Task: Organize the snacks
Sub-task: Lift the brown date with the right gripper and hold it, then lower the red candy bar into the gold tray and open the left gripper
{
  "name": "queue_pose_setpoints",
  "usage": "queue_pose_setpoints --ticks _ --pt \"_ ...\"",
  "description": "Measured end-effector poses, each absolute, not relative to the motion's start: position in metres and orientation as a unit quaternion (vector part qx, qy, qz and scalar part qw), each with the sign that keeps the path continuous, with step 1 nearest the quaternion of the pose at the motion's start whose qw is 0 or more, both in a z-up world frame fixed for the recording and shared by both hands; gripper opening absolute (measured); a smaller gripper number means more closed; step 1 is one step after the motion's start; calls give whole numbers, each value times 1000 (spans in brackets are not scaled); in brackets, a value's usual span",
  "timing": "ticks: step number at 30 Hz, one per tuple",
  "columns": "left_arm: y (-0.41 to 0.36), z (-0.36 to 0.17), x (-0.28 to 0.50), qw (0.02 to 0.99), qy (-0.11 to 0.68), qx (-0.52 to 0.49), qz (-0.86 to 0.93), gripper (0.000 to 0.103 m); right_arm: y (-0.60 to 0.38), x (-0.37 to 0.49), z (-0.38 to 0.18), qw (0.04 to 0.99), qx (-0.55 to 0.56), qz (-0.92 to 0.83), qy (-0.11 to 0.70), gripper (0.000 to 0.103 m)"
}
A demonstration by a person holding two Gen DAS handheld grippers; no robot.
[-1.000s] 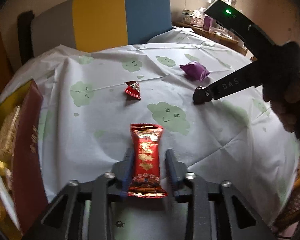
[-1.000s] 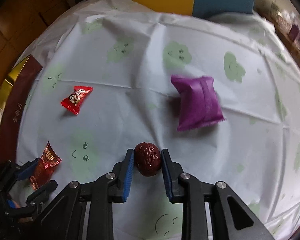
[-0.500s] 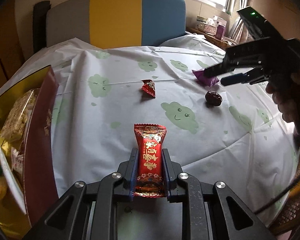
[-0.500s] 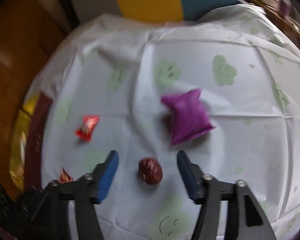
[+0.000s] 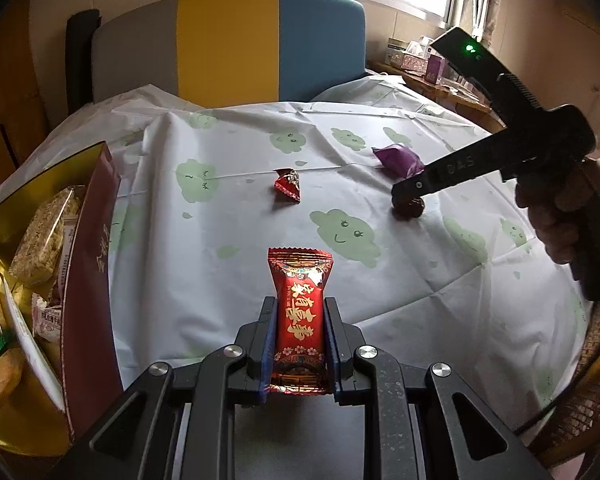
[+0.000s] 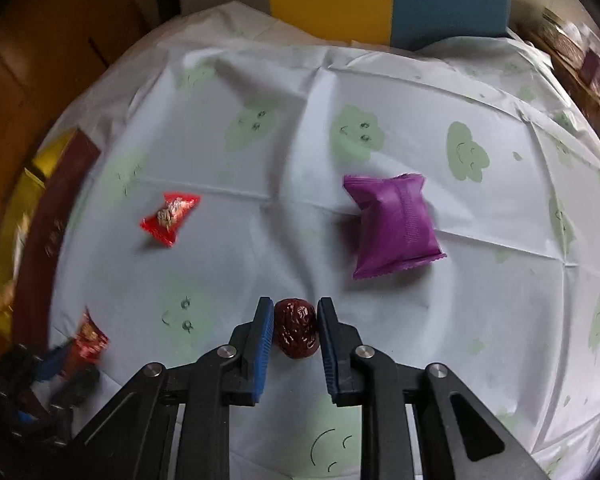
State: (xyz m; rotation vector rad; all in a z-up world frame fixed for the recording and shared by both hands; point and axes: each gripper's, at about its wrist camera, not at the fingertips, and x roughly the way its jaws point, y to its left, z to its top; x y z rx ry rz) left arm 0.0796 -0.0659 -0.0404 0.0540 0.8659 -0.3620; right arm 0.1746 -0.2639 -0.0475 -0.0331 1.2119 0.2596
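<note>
My left gripper (image 5: 299, 305) is shut on a long red snack bar (image 5: 300, 276), held upright above the near side of the table. In the right wrist view it shows blurred at the lower left (image 6: 60, 364). My right gripper (image 6: 296, 309) points steeply down, and its blue pads press both sides of a dark red dried date (image 6: 297, 333) lying on the tablecloth. In the left wrist view the right gripper (image 5: 408, 197) sits over that date (image 5: 411, 210). A purple packet (image 6: 392, 226) and a small red candy (image 6: 170, 218) lie loose on the cloth.
A maroon box with a gold lining (image 5: 88, 248) stands at the left table edge and holds several wrapped snacks. A white cloth with green clouds (image 5: 240, 140) covers the round table. A grey, yellow and blue chair back (image 5: 228, 44) stands behind. A person's hand (image 5: 560, 216) grips the right tool.
The right gripper let the date go and spread wide above it, then came back down and shut on it. The left gripper shifted a little with its bar; more of the box shows.
</note>
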Motion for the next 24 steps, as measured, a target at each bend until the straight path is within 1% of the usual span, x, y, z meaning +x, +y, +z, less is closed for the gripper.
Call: queue_pose_setpoints --ticks 7,13,17,24 --pt "-66 -20 68 900 393 26 -189 22 -258 172 -49 822 -34 115 557 22" --pt "-56 -11 59 901 393 12 -185 22 -251 171 -50 826 -57 111 550 22" --pt "-41 -5 57 902 397 -9 -171 22 -250 169 -49 827 -64 110 548 22" --pt "-6 13 55 914 382 -44 -134 22 -248 169 -50 828 -71 108 546 22"
